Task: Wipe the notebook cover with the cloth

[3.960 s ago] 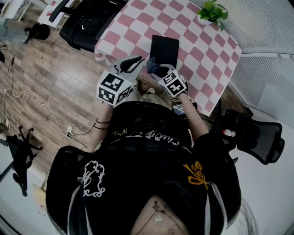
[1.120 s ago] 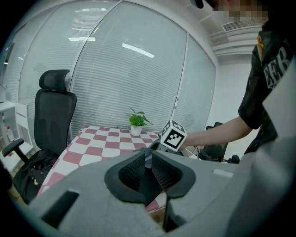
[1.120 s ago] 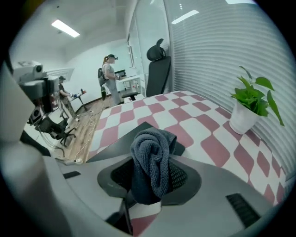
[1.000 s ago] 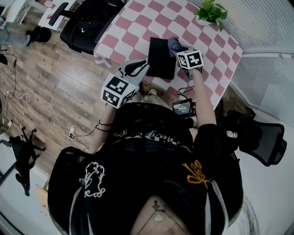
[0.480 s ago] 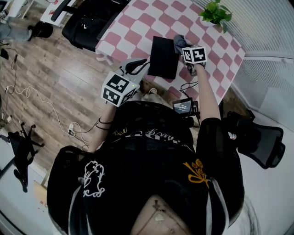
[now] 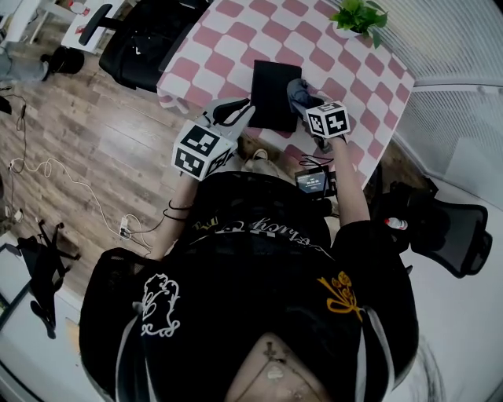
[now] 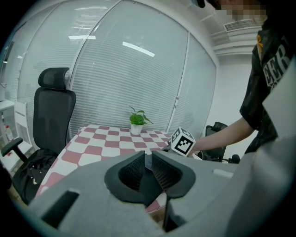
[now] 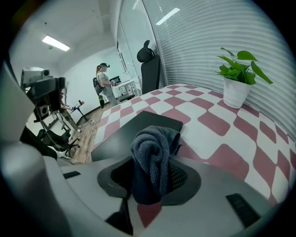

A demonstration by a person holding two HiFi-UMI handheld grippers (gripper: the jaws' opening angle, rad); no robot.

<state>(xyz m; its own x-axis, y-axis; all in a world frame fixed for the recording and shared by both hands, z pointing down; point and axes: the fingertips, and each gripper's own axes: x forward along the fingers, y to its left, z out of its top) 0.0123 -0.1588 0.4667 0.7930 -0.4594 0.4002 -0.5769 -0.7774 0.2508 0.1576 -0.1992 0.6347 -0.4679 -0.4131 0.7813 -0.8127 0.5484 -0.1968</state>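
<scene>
A black notebook lies flat near the front edge of the pink-and-white checked table. My right gripper is shut on a bunched dark grey cloth, which sits at the notebook's right edge. In the right gripper view the cloth bulges out of the jaws, with the notebook just beyond and to the left. My left gripper hovers off the table's front edge, left of the notebook. Its pads nearly meet and hold nothing.
A potted green plant stands at the table's far right corner. A black office chair is at the table's left end and another on the right. Cables lie on the wooden floor. A person stands far off.
Since 4 s ago my right gripper carried the cloth from the notebook's near edge up its right side; in the last half second it drew back toward me. The left gripper barely moved.
</scene>
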